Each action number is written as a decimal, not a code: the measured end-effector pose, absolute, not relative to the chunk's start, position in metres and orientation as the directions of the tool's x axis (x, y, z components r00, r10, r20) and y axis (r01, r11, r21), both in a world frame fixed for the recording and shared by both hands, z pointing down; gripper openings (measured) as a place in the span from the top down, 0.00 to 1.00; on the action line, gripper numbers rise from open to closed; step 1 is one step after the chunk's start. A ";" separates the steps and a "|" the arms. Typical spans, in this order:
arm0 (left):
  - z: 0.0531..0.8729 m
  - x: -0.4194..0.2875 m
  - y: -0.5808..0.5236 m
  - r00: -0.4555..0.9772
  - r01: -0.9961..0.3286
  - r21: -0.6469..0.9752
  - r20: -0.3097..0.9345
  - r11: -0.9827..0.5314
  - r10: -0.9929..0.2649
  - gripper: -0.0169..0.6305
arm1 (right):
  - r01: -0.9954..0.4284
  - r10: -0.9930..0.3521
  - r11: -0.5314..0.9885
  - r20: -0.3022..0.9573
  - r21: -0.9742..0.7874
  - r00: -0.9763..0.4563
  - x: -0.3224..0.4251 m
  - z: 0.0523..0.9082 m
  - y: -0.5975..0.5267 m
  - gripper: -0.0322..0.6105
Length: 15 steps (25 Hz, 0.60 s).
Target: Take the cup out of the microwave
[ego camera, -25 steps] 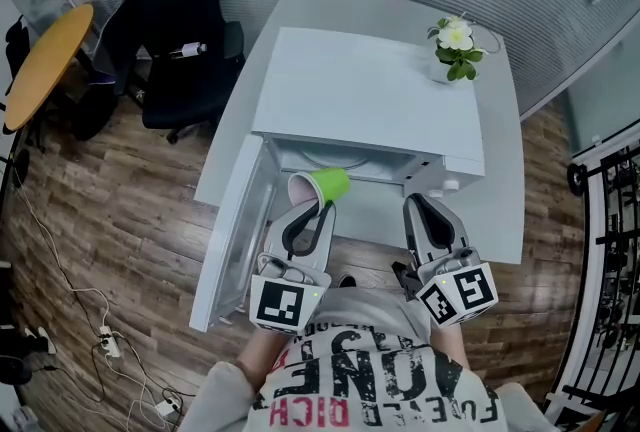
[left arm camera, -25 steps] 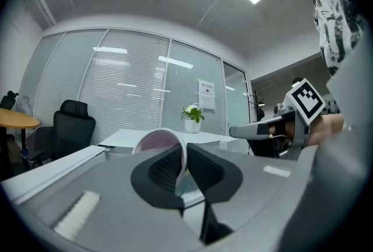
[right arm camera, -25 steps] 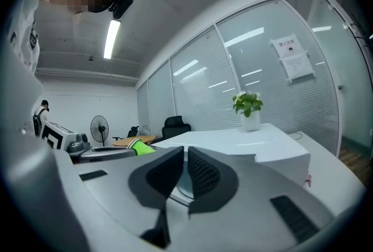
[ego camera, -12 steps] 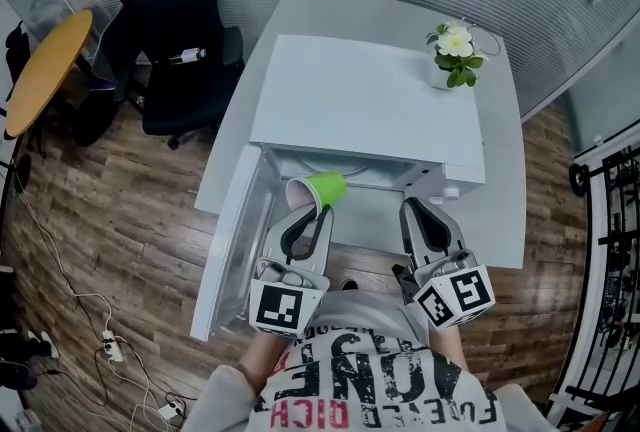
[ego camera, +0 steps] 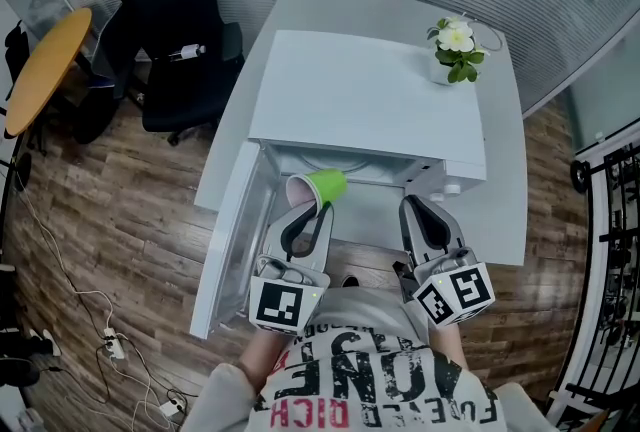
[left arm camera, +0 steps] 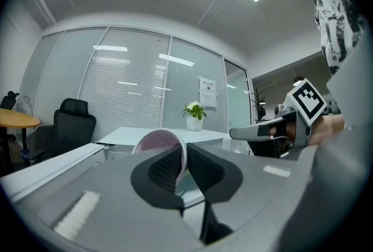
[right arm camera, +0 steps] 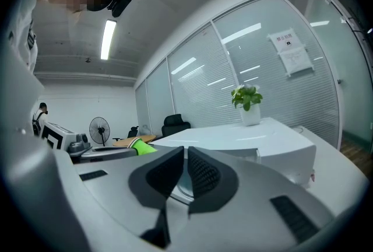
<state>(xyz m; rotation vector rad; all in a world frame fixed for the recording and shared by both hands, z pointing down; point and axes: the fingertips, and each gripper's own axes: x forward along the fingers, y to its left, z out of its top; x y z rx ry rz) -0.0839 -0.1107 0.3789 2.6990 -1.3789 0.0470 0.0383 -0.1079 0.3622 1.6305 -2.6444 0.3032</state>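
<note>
The left claw (ego camera: 318, 210) is clenched on the cup (ego camera: 322, 187): its two pads pinch the cup wall at the rim, one pad inside the mouth and one outside. The cup hangs tilted at the tip of this claw, its pale inside turned back and left, its green base pointing ahead toward the microwave (ego camera: 370, 110). The cup is clear of any surface and sits at the front edge of the oven opening, directly ahead of the claw; whether its base has fully passed the opening cannot be told. The door (ego camera: 228, 250) stands swung open to the left of the left claw. The right claw (ego camera: 420, 210) waits level beside the left one, on its right and apart from it, jaws closed together with nothing between them, pointing at the oven front. Status, as judged: door opened, cup grasped and lifted, withdrawal largely complete. Remaining: draw the cup fully clear of the opening and set it down upright on a free surface.
</note>
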 end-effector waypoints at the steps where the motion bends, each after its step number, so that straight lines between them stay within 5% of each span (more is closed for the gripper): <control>1: 0.379 -0.084 -0.110 0.587 -0.809 0.085 0.077 -0.581 -0.806 0.91 | -0.887 -0.883 0.435 0.119 -0.155 -0.454 0.038 0.362 -0.108 0.91; 15: 0.375 -0.081 -0.105 0.594 -0.804 0.077 0.058 -0.589 -0.803 0.91 | -0.881 -0.878 0.445 0.117 -0.162 -0.465 0.037 0.364 -0.103 0.91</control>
